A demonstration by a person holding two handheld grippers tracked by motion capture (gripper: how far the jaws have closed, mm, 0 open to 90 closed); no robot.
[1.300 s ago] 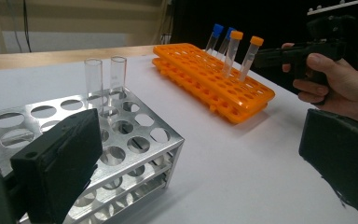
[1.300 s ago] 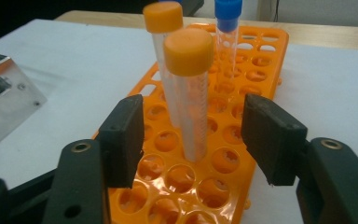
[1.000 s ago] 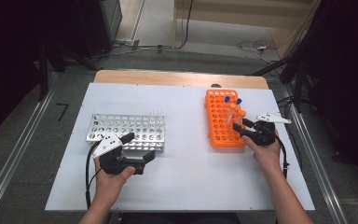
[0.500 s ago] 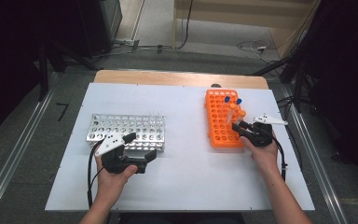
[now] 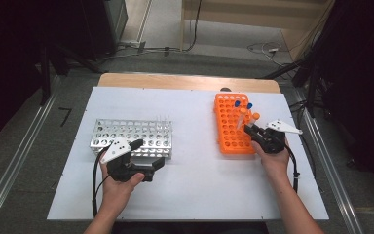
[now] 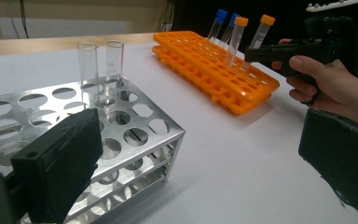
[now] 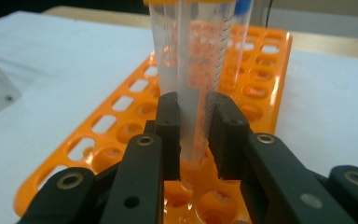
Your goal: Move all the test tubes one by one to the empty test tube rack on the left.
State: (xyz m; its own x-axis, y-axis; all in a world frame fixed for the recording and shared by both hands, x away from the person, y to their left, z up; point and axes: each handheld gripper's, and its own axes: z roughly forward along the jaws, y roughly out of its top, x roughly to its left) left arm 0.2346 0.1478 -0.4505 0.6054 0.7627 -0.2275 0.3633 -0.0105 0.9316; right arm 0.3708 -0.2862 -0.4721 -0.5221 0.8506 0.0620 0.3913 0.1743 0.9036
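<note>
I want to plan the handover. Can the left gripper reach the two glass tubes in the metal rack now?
Probably yes. The left gripper is open beside the metal rack, and the glass tubes stand upright at its far corner with nothing blocking them.

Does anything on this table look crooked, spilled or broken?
Nothing is spilled or broken. The capped tubes lean in the orange rack, while two clear tubes stand upright in the metal rack. The right gripper is shut on one orange-capped tube.

White table; silver metal rack at left, two clear glass tubes upright in it.
</note>
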